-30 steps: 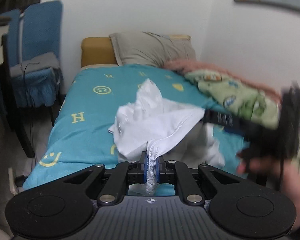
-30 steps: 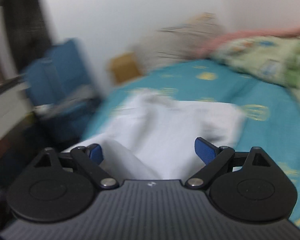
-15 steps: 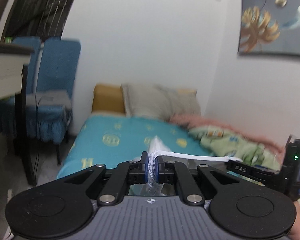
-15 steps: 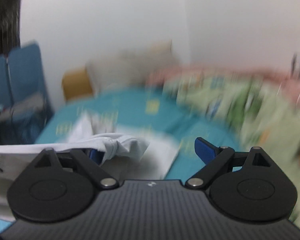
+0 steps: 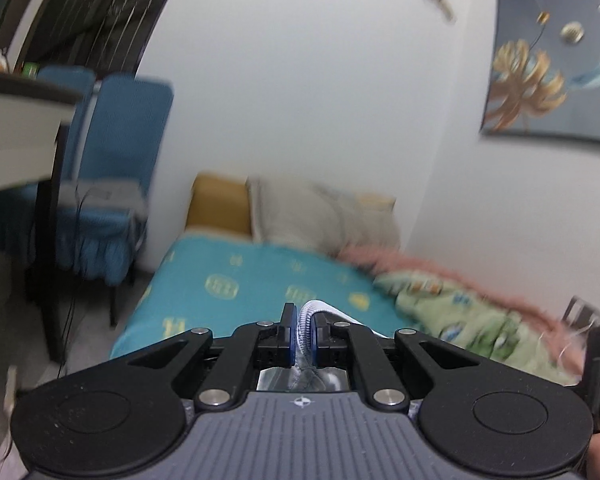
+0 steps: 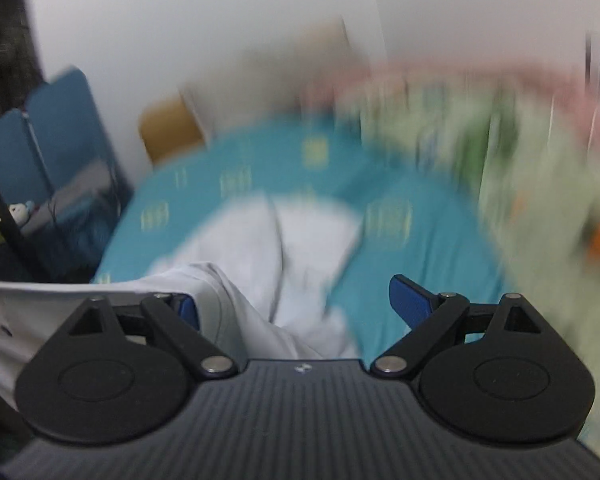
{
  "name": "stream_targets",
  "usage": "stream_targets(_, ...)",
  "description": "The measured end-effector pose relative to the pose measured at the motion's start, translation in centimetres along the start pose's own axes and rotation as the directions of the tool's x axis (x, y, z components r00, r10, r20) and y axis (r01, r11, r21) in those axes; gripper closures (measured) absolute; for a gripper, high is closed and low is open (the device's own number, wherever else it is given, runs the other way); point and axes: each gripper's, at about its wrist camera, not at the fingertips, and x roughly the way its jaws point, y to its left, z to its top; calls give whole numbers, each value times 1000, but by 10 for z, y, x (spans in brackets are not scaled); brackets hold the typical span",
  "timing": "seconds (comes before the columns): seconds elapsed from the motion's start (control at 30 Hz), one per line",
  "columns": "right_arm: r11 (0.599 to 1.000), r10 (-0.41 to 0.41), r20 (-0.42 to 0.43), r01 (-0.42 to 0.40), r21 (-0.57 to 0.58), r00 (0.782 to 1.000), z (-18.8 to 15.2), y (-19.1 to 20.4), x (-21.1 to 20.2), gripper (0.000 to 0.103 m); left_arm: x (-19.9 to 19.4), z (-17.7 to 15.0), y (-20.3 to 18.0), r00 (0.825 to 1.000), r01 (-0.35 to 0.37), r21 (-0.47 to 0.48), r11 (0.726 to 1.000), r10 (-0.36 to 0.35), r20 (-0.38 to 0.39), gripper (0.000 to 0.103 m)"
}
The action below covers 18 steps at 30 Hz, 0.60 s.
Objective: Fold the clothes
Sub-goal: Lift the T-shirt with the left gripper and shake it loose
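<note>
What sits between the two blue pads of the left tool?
In the left wrist view, the left tool is shut on a stitched hem of the white garment; nothing else lies between the pads.

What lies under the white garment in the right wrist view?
Under the white garment lies the teal bed sheet, showing around its edges. Whatever sits beneath the cloth's middle is covered and cannot be seen.
</note>
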Motion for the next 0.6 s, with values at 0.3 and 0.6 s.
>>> stream_targets(0.3, 997, 58, 113, -64, 45, 992, 7, 1, -5, 19, 35, -29, 15, 982, -37, 39, 999, 44, -182, 89)
stream_targets(0.6, 990, 117, 151, -127, 57, 982, 8, -2, -14, 19, 80, -67, 18, 926, -7, 143, 990, 61, -374, 71)
